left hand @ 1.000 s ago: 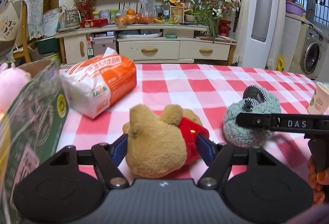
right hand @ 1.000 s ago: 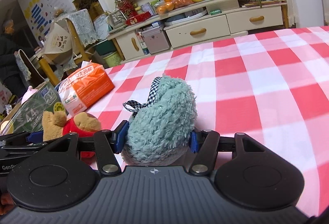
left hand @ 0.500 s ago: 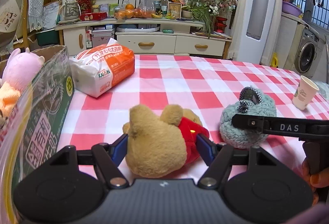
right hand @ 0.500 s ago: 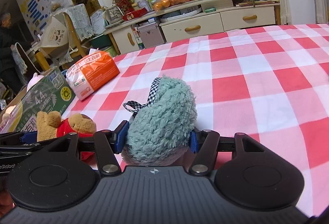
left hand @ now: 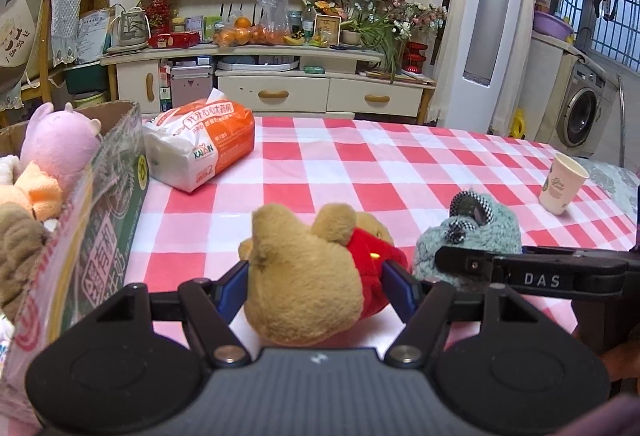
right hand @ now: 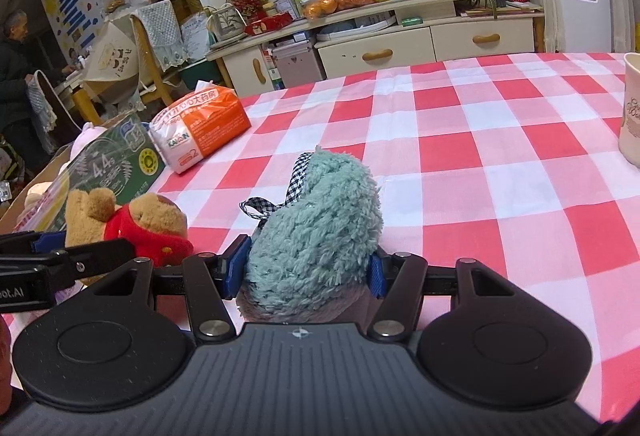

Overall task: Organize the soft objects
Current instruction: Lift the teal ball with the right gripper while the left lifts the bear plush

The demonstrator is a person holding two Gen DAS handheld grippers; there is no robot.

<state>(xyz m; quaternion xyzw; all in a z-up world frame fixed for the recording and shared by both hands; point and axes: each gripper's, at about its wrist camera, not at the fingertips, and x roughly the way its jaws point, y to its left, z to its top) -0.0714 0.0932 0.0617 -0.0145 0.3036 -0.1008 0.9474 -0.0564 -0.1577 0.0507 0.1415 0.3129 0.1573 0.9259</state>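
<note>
Brown bear in a red shirt (left hand: 308,276), near the table's (left hand: 400,171) left edge, is clamped between the left gripper's (left hand: 316,286) blue fingers (left hand: 234,286). Just beside it, the right gripper (right hand: 306,272) squeezes the teal plush (right hand: 320,220). A cardboard box (left hand: 116,203) of plush toys sits on the left edge, a tissue pack (left hand: 200,143) behind it.

Tan teddy bear (left hand: 304,276) in red shirt, clamped at sides between blue pads, just right of cardboard box (left hand: 108,211). Teal fluffy plush (right hand: 316,232) with checked ribbon, likewise clamped, just right of bear. Pink plush (left hand: 60,143), orange plush (left hand: 36,191) and brown plush (left hand: 20,252) piled inside box.
</note>
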